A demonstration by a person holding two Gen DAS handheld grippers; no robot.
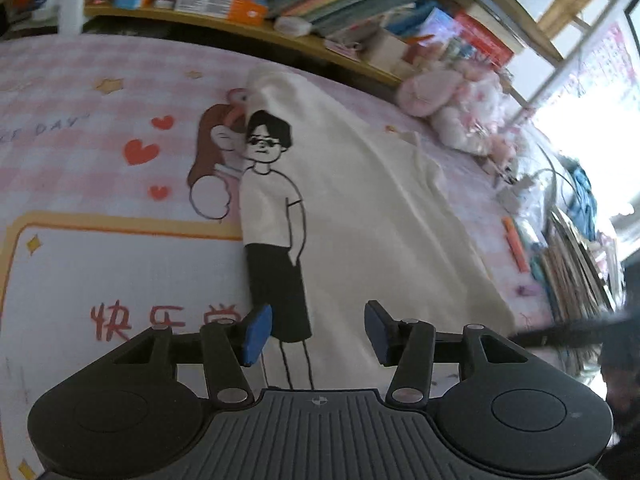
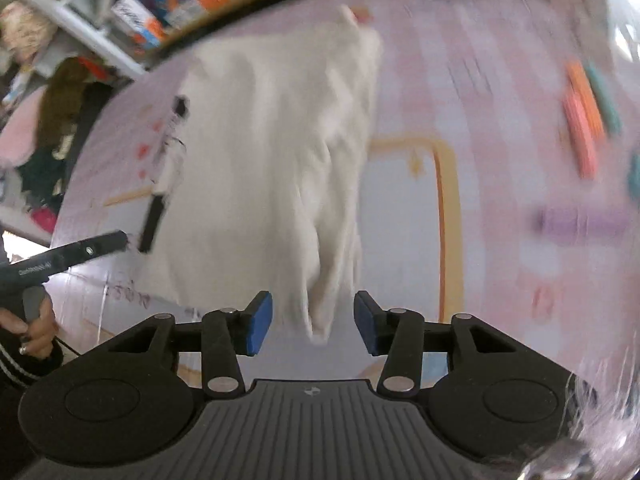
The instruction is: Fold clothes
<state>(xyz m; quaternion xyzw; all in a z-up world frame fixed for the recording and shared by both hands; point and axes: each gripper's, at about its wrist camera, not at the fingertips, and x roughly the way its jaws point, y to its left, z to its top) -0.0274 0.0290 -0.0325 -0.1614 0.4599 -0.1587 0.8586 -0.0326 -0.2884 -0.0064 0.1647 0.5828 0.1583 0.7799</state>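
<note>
- Left gripper (image 1: 316, 332): jaws spread wide, holding nothing, hovering over the near hem of the shirt (image 1: 360, 208), by the printed figure's legs.
- Shirt: a cream garment lying on the pink checked bed cover (image 1: 80, 92), running from the near edge of the bed toward the far edge under the bookshelf (image 1: 248, 28). Its left side ends in a straight line that cuts through the printed cartoon, so I judge one lengthwise fold already made (the tucked-under part is hidden).
- Right side of the shirt: loose and creased, one corner trailing toward the near edge; not yet folded over.
- Right gripper (image 2: 313, 328): jaws parted, empty, poised just above that trailing corner (this view is blurred, so contact cannot be confirmed).
- Soft toys (image 1: 460, 104) and pens (image 1: 516, 244) lie along the right edge of the bed, apart from the shirt.
- Assessment: task partly done; remaining, in my judgement, are the right-side fold and the crosswise folds.
</note>
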